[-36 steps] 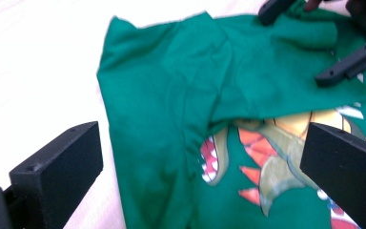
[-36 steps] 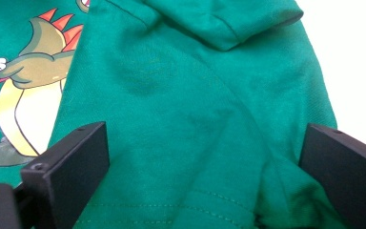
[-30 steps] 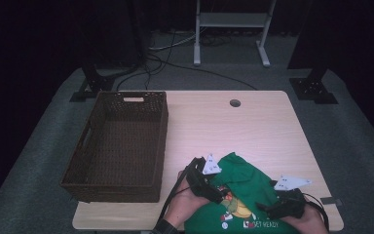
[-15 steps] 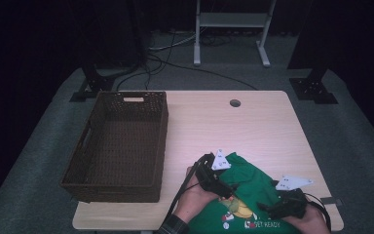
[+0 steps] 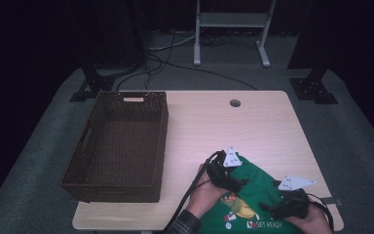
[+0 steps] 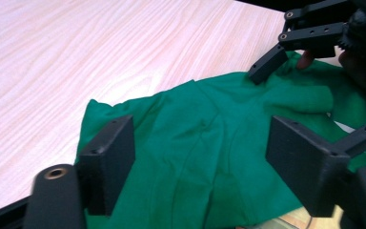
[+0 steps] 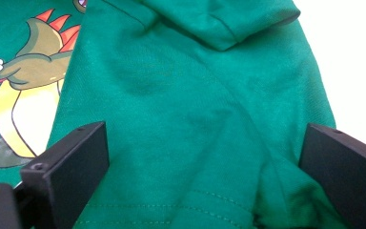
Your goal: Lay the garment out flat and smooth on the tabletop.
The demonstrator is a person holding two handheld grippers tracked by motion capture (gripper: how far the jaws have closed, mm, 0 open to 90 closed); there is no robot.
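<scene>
A green T-shirt (image 5: 255,195) with a cartoon dinosaur print (image 7: 19,95) lies crumpled at the table's front right. My left gripper (image 5: 239,184) hangs over the shirt's left part. Its jaws have just been closing and still stand apart, with a fold of green cloth (image 6: 205,143) lying between them and not pinched. My right gripper (image 5: 269,208) rests low on the shirt's right part, wide open, with flat fabric (image 7: 200,133) between its jaws. In the left gripper view, a finger of the right gripper (image 6: 267,64) touches down on the shirt farther off.
A brown wicker basket (image 5: 163,131), with nothing in it, stands on the left half of the wooden table (image 5: 253,126). A round cable hole (image 5: 234,103) sits near the far edge. Cables and a metal stand are on the floor behind.
My left gripper has slid to the right, from the shirt's left edge to over its middle, and its jaws have narrowed. The right gripper has kept still.
</scene>
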